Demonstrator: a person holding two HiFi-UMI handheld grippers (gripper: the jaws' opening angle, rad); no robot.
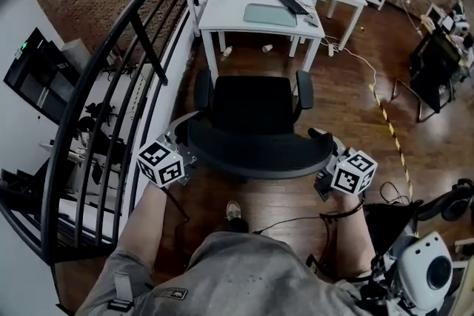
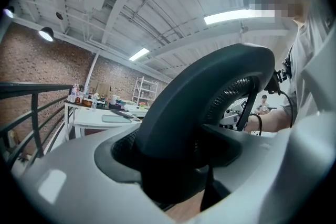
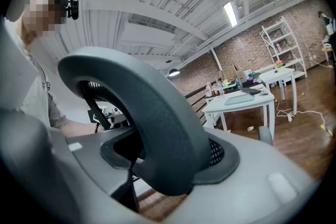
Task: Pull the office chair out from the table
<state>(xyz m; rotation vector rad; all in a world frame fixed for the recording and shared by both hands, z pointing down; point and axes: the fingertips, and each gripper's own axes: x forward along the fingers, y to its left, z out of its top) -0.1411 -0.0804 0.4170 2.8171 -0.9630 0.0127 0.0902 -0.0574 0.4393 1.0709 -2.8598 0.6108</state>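
The black office chair (image 1: 252,103) stands on the wooden floor a chair's depth away from the white table (image 1: 222,15), its seat facing the table. Its curved backrest (image 1: 255,152) is nearest me. My left gripper (image 1: 185,150) is shut on the backrest's left end and my right gripper (image 1: 324,153) on its right end. In the left gripper view the backrest rim (image 2: 210,97) fills the gap between the jaws of the left gripper (image 2: 173,165). The right gripper view shows the same rim (image 3: 152,107) clamped in the right gripper (image 3: 163,165).
A dark curved railing (image 1: 111,85) runs along the left, close to the chair. On the table lie a mat (image 1: 270,14) and a keyboard (image 1: 289,1). Cables (image 1: 296,222) and my foot (image 1: 233,211) are behind the chair. Striped floor tape (image 1: 389,126) lies to the right.
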